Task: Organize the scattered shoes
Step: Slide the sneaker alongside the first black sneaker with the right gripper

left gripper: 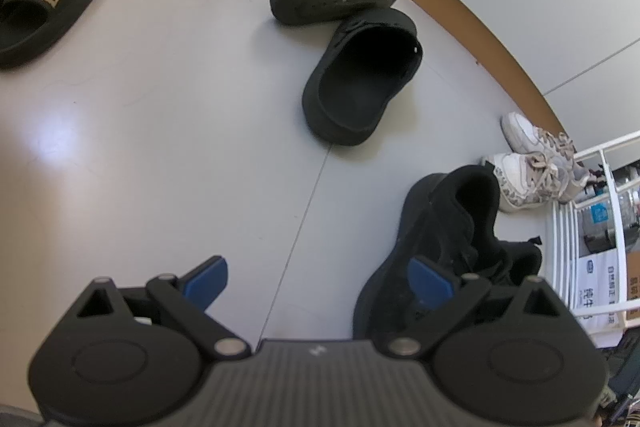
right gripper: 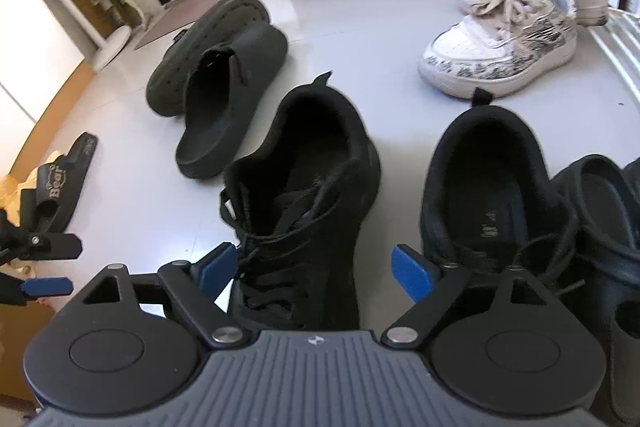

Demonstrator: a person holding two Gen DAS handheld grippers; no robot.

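The right gripper (right gripper: 316,267) hangs with jaws wide over the laced black sneaker (right gripper: 304,195), gripping nothing, its mate (right gripper: 486,183) just beside on the pale grey floor (right gripper: 132,163). Left gripper (left gripper: 316,285) is wide and empty too. That sneaker looks light and soft-walled, so I'd pinch the firmer heel collar; the floor looks glossy, likely slippery.

I'm in a home entryway: shoes scattered on grey floor tiles (left gripper: 160,147), a doormat (right gripper: 208,11) far left, a white rack (right gripper: 612,39) far right.
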